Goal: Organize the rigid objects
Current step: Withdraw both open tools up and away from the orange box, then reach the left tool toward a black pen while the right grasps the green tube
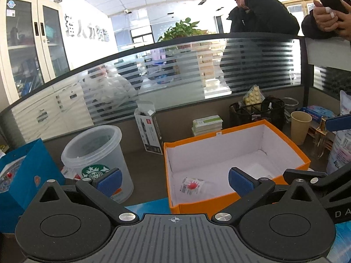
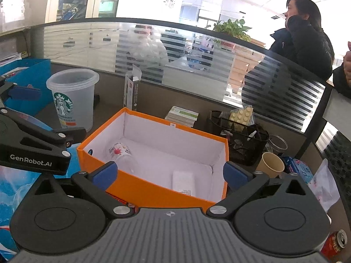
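I have the orange box (image 2: 153, 192) in front of both grippers, a clear plastic bottle (image 2: 122, 153) and a small white packet (image 2: 183, 180) lying inside. My right gripper (image 2: 170, 173) and left gripper (image 1: 174, 180) both stand wide apart, holding nothing. Next I'd pick the red can (image 2: 334, 242) nearby, gripping it squarely

A grey desk (image 2: 153, 100) carries an orange box (image 2: 153, 195), a clear tub (image 2: 72, 100) at ten o'clock, and a paper cup (image 2: 272, 164) at three.
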Demonstrator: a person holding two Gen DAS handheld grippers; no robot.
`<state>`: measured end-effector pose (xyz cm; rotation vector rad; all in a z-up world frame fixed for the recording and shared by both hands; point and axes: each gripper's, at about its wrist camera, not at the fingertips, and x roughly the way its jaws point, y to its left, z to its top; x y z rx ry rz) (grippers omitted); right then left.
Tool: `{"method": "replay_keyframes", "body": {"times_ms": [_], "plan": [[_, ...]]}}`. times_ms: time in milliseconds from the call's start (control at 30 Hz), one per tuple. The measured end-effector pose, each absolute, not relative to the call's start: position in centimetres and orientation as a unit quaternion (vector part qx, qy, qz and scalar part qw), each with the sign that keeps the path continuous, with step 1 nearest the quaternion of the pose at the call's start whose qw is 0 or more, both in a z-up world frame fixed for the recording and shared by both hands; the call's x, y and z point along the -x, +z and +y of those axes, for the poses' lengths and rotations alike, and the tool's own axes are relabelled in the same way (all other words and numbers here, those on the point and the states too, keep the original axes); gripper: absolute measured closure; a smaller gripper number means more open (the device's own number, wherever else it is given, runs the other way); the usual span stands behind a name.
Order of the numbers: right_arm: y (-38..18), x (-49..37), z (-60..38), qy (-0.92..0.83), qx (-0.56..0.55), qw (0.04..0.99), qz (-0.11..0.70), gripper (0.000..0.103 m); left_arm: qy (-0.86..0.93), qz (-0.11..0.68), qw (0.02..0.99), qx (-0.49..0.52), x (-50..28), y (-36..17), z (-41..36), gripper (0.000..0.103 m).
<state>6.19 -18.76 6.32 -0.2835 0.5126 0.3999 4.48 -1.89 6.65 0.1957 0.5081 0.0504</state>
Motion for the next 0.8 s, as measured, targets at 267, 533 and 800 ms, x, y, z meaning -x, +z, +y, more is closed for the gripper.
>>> {"method": "replay_keyframes", "body": {"times_ms": [267,533,800], "plan": [[5.5,-4.4,-19.3,0.195,0.125,0.942,0.244,0.0,0.026,0.246,0.965,-0.088,-2.8,6.3,-1.3,0.0],[2.7,-2.0,-20.7,0.182,0.092,0.951,0.232,0.0,0.017,0.241,0.967,-0.078,-1.0,3.5,-0.9,0.0],[-4.0,0.6,-22.7,0.142,0.097,0.955,0.241,0.0,-0.01,0.26,0.959,-0.115,-0.8,-2.7,-1.8,0.0]]}}
